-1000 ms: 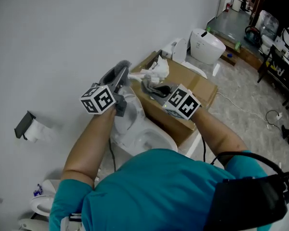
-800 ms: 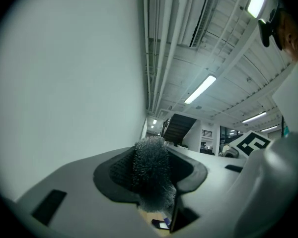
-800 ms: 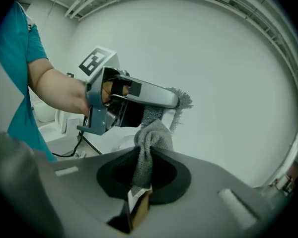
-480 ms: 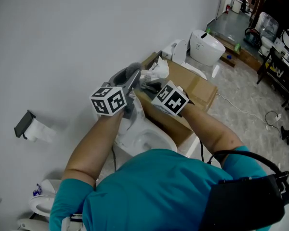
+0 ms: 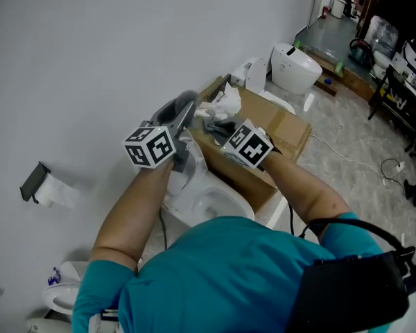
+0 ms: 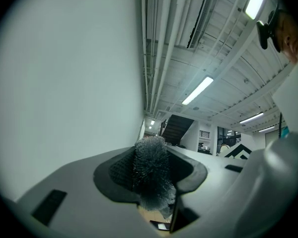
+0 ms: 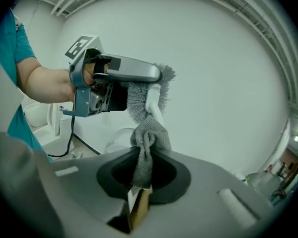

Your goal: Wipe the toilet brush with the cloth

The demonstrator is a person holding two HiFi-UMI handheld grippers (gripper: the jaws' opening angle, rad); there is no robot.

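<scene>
Over the last second the right gripper [image 7: 140,175] has closed in on the left gripper [image 6: 154,175] above the white toilet [image 5: 208,200]. The left fingers pinch the toilet brush [image 7: 145,95] by its round head of stiff grey bristles. The right fingers clamp a bunched, knitted grey cloth [image 7: 150,135] that touches the brush's smooth white neck.

The toilet brush [image 7: 138,99] is showing rough grey bristles on a smooth white plastic stem. The cloth [image 7: 148,138] is looking coarse, matt, knitted. The box [image 5: 281,127] is showing dull brown cardboard, and the toilet [image 5: 208,198] is gleaming, probably glazed ceramic.
</scene>
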